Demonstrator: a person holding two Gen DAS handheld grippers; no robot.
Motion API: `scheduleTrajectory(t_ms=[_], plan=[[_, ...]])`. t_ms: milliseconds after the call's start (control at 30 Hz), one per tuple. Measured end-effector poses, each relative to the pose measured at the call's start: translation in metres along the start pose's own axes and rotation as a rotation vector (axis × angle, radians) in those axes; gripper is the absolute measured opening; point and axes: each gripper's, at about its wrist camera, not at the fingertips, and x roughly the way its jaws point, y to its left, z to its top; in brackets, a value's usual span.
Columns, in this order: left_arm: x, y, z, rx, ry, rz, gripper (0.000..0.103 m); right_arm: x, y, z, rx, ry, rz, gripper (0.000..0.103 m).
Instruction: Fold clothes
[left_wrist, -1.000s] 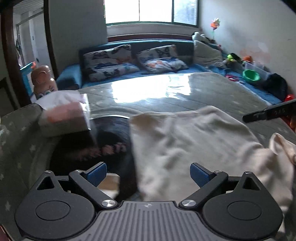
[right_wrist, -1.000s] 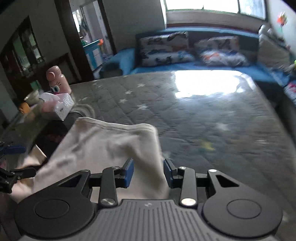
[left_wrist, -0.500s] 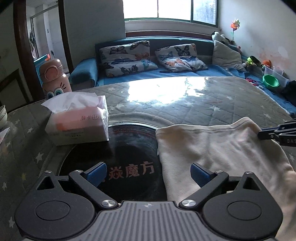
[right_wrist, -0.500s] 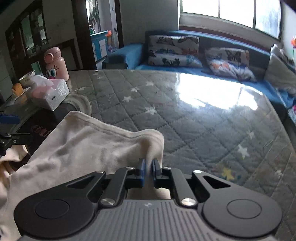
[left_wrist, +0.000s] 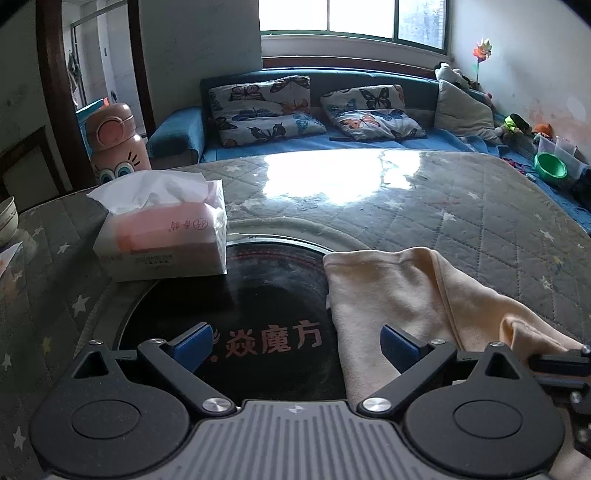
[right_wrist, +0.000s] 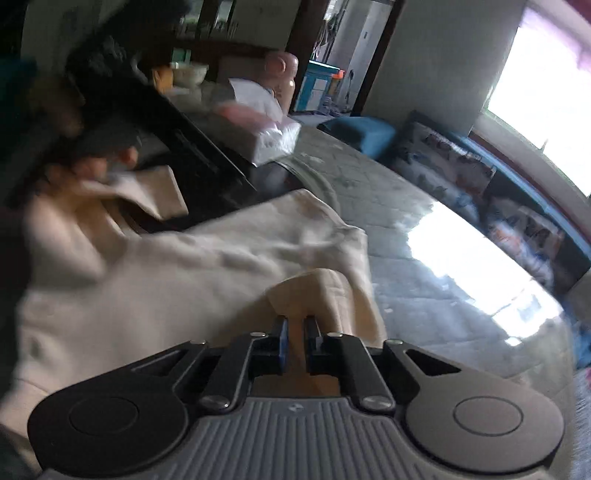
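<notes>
Currently the cream garment (left_wrist: 399, 295) is lying on the tabletop (left_wrist: 480, 229), its left edge overlapping the dark round plate (left_wrist: 258, 295) with printed characters. Left tool (left_wrist: 297, 345) is hovering low with its blue pads spread wide, gripping nothing; its right pad is sitting over the cloth's near edge. Right tool (right_wrist: 295, 341) is pinching a raised fold of the garment (right_wrist: 207, 266) between nearly closed pads, view tilted and blurred. Tissue box (left_wrist: 162, 236) is standing just beyond the plate's left rim, pink bottle (left_wrist: 116, 144) behind it. Sofa (left_wrist: 295, 107) with butterfly pillows is showing past the tabletop.
</notes>
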Motion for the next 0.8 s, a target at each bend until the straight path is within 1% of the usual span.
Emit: scheduleTrajectory(t_ms=[33, 67, 100, 133, 167, 200, 233, 333, 367, 400, 433, 467, 533, 567, 600, 733, 800], plan=[[0.0, 0.0, 0.001, 0.004, -0.002, 0.0, 0.099, -0.005, -0.004, 0.001, 0.033, -0.006, 0.021, 0.01], [-0.001, -0.001, 0.002, 0.006, -0.004, -0.001, 0.099, -0.01, -0.011, 0.002, 0.062, -0.012, 0.036, 0.015], [-0.001, -0.001, 0.004, 0.007, -0.007, 0.0, 0.099, -0.014, -0.017, 0.003, 0.086, -0.018, 0.036, 0.02], [0.0, -0.001, 0.006, 0.005, -0.012, 0.002, 0.099, -0.018, -0.024, 0.004, 0.109, -0.024, 0.031, 0.022], [0.001, -0.002, 0.008, 0.002, -0.015, 0.004, 0.099, -0.019, -0.031, 0.006, 0.127, -0.021, 0.034, 0.027], [0.002, -0.002, 0.01, -0.001, -0.018, 0.004, 0.099, -0.018, -0.037, 0.008, 0.143, -0.014, 0.041, 0.039], [0.004, -0.003, 0.012, -0.005, -0.018, 0.005, 0.099, -0.015, -0.042, 0.009, 0.162, -0.008, 0.051, 0.041], [0.013, -0.006, 0.016, -0.005, -0.01, 0.005, 0.098, -0.002, -0.046, 0.009, 0.183, 0.029, 0.069, 0.041], [0.017, -0.007, 0.017, 0.0, -0.005, 0.011, 0.098, 0.005, -0.045, 0.008, 0.184, 0.043, 0.065, 0.04], [0.02, -0.008, 0.019, 0.003, 0.0, 0.017, 0.098, 0.012, -0.045, 0.006, 0.186, 0.053, 0.06, 0.034], [0.024, -0.008, 0.02, 0.003, 0.005, 0.018, 0.098, 0.017, -0.047, 0.004, 0.201, 0.065, 0.076, 0.029], [0.028, -0.008, 0.022, 0.002, 0.009, 0.015, 0.097, 0.022, -0.049, 0.003, 0.222, 0.078, 0.098, 0.019], [0.036, -0.007, 0.025, 0.0, 0.017, 0.009, 0.096, 0.027, -0.05, 0.001, 0.239, 0.083, 0.118, 0.017], [0.04, -0.007, 0.027, -0.002, 0.022, 0.007, 0.096, 0.024, -0.053, 0.001, 0.238, 0.07, 0.098, 0.004], [0.045, -0.007, 0.028, -0.003, 0.026, 0.004, 0.094, 0.02, -0.056, 0.002, 0.235, 0.054, 0.07, 0.004], [0.057, -0.006, 0.032, -0.019, 0.042, 0.0, 0.091, 0.005, -0.068, 0.006, 0.226, -0.01, -0.043, 0.003], [0.061, -0.006, 0.033, -0.022, 0.041, 0.0, 0.091, 0.001, -0.085, 0.004, 0.264, -0.017, -0.144, 0.003]])
